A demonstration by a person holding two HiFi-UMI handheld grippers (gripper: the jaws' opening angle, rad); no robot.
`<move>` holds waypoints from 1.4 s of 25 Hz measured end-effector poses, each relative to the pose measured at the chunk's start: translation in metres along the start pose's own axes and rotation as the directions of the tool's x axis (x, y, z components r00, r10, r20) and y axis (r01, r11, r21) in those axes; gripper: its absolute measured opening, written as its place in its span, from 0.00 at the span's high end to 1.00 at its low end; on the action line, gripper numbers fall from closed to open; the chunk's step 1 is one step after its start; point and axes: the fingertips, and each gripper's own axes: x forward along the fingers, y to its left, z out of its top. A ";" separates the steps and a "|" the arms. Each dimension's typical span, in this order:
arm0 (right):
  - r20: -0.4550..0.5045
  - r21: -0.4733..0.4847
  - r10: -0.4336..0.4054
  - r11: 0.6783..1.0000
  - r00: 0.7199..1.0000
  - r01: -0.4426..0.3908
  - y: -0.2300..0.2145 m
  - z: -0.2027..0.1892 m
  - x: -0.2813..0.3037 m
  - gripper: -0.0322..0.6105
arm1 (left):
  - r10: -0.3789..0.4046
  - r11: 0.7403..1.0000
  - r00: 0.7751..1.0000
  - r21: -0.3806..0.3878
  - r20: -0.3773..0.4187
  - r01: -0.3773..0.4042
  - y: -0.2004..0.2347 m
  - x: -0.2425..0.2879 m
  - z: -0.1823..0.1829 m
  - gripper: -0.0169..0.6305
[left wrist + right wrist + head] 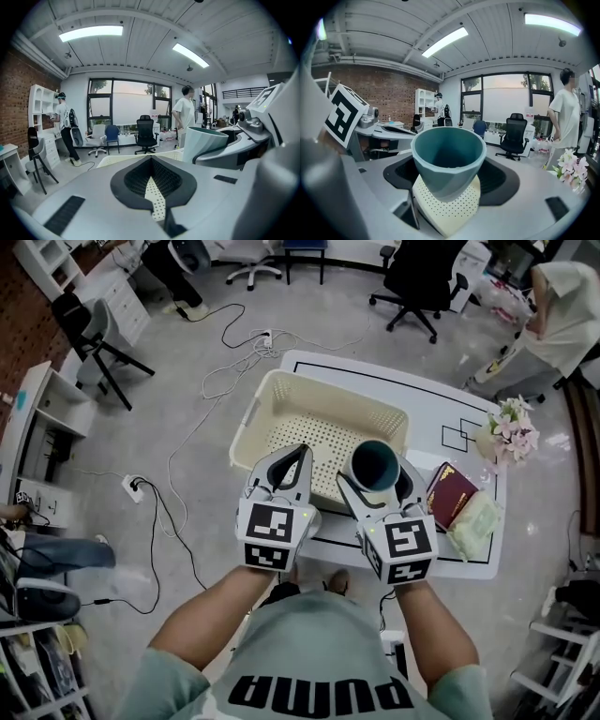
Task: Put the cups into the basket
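Note:
A cream perforated basket point(258, 404) stands on the white table point(412, 388), with no cup showing inside it. My right gripper point(377, 470) is shut on a teal cup point(374, 463), held upright above the basket's near right part. In the right gripper view the cup point(447, 154) sits between the jaws of the right gripper point(447, 180), with the basket floor point(450, 206) below. My left gripper point(302, 450) hovers over the basket's near left part, shut with nothing in it. In the left gripper view the left gripper point(151, 159) shows only a sliver of basket floor point(153, 199), and the cup point(202, 143) is at right.
A dark red book point(450, 493) and a pale green bundle point(476, 519) lie on the table right of the basket, with a small bunch of flowers point(511, 432) behind them. Cables point(234, 362) trail on the floor at left. A person point(562, 315) stands at the far right.

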 end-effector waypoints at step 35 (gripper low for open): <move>-0.135 0.043 -0.035 0.998 0.990 0.041 -0.053 -0.053 0.151 0.35 | 0.017 0.998 0.994 -0.053 -0.112 -0.023 0.062 0.102 -0.025 0.97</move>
